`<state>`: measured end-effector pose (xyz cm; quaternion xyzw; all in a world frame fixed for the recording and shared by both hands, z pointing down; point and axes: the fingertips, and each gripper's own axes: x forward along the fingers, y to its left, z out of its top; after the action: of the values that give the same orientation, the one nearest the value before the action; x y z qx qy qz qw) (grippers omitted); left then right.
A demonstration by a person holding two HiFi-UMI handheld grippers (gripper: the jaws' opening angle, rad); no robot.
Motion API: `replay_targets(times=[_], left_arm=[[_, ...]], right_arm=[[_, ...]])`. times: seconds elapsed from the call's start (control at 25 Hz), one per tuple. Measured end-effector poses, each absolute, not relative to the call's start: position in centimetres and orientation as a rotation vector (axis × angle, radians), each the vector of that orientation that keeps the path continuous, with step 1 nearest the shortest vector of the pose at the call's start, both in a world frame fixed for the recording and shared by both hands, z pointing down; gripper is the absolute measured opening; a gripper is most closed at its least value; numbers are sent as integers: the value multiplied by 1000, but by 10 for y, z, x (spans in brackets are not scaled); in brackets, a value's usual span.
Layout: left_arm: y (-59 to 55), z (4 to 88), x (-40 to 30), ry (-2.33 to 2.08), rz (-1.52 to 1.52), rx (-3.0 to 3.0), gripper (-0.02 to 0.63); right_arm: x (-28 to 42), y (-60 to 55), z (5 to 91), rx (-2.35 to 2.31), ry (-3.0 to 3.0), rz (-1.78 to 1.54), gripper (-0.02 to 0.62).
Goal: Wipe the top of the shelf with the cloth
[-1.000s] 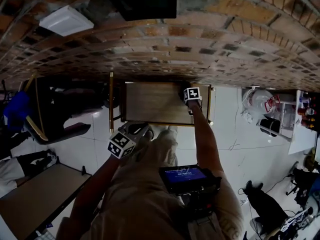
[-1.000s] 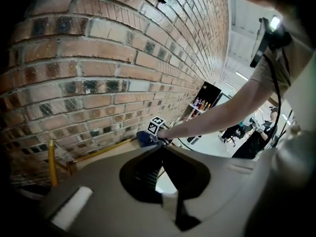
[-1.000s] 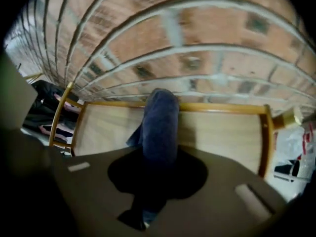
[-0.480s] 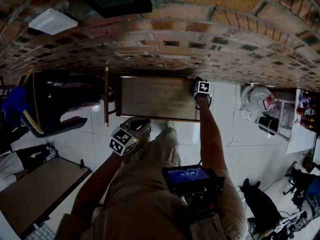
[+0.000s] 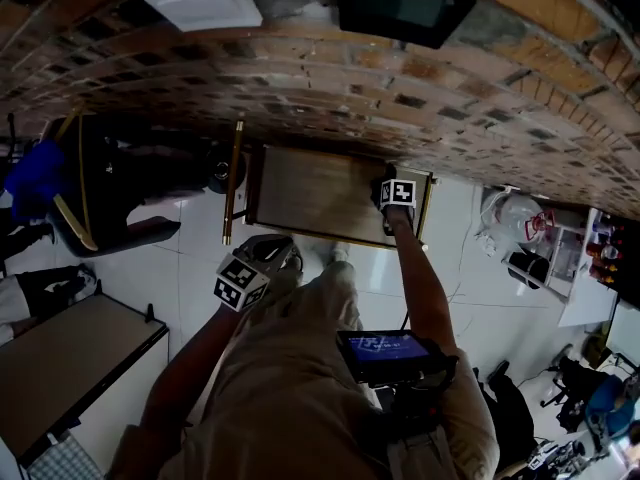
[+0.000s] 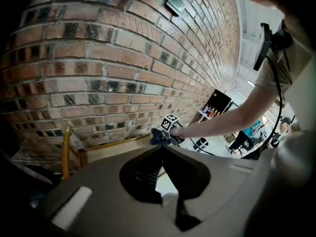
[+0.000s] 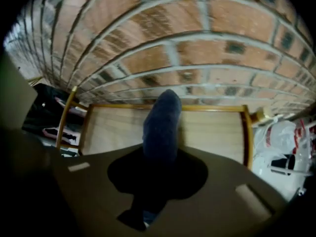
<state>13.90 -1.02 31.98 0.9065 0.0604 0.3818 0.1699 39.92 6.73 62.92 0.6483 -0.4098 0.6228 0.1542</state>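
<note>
The shelf top (image 5: 305, 190) is a pale wooden board in a gold frame, standing against the brick wall. My right gripper (image 5: 390, 206) rests on its right part, shut on a dark blue cloth (image 7: 162, 125) that hangs forward from the jaws onto the board (image 7: 116, 127). The left gripper view shows that cloth (image 6: 156, 138) under the right gripper's marker cube (image 6: 170, 124). My left gripper (image 5: 283, 260) is held low in front of the shelf, off the board, its jaws shut with nothing in them.
A brick wall (image 5: 330, 78) rises right behind the shelf. A gold pole (image 5: 232, 183) stands at the shelf's left end. A black chair (image 5: 110, 198) is to the left, a table (image 5: 70, 363) at lower left, and white bags and bottles (image 5: 520, 223) to the right.
My right gripper slid the cloth to the shelf's right end, then came back a little to the left. The left gripper has stayed low in front. The head camera shifted.
</note>
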Motion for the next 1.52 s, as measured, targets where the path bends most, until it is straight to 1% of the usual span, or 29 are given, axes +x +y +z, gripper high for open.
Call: replay_targets(times=[0.2, 0.36, 0.52, 0.68, 0.88, 1.08, 1.24, 1.52], left_arm=[[-46, 317, 107, 147, 1049, 2568, 5], [-66, 324, 73, 153, 1049, 2546, 5], [-81, 329, 39, 168, 1060, 2536, 5], [-93, 337, 8, 141, 1088, 2521, 5], [-127, 347, -28, 81, 1074, 2487, 5], [-133, 348, -38, 62, 1052, 2491, 5], [-122, 354, -32, 92, 1070, 2482, 5], [-98, 343, 6, 140, 1067, 2522, 5]], right_arm=[[283, -36, 607, 1658, -1559, 1747, 67], [200, -109, 606, 1528, -1707, 1729, 67], [139, -175, 608, 1468, -1853, 1820, 67], [101, -212, 623, 1404, -1875, 1820, 67], [84, -242, 660, 1403, -1700, 1804, 67], [91, -235, 665, 1412, -1629, 1823, 65], [110, -219, 670, 1478, -1584, 1830, 64], [163, -148, 672, 1542, -1537, 1856, 61]])
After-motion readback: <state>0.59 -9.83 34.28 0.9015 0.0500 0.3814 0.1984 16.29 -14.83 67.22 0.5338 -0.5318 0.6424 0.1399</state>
